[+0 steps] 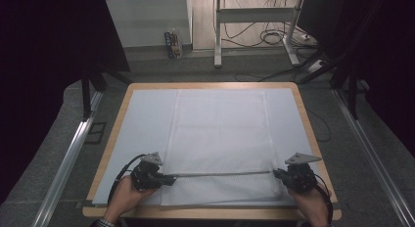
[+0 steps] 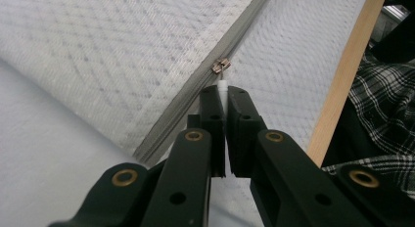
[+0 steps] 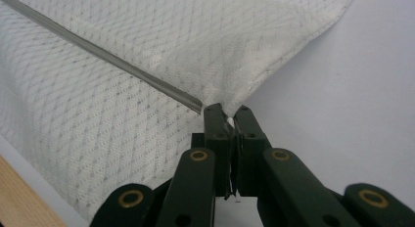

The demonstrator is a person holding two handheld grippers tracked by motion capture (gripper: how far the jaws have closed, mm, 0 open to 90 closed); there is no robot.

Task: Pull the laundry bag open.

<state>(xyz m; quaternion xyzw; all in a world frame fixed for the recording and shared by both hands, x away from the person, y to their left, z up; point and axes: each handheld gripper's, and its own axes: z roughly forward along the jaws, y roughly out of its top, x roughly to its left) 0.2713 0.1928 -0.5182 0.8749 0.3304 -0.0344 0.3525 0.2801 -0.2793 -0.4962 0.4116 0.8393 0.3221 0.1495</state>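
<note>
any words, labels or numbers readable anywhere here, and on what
None can be read.
Box on the floor beyond the table: it carries printing, too small and blurred to read.
White mesh zip cover, its grey zipper and metal slider: no lettering visible.

I hold the left gripper (image 1: 169, 179) low and level, jaws clamped, pointing rightward; the right gripper (image 1: 277, 173) faces it, jaws likewise clamped; both hands (image 1: 128, 195) grip from behind.
</note>
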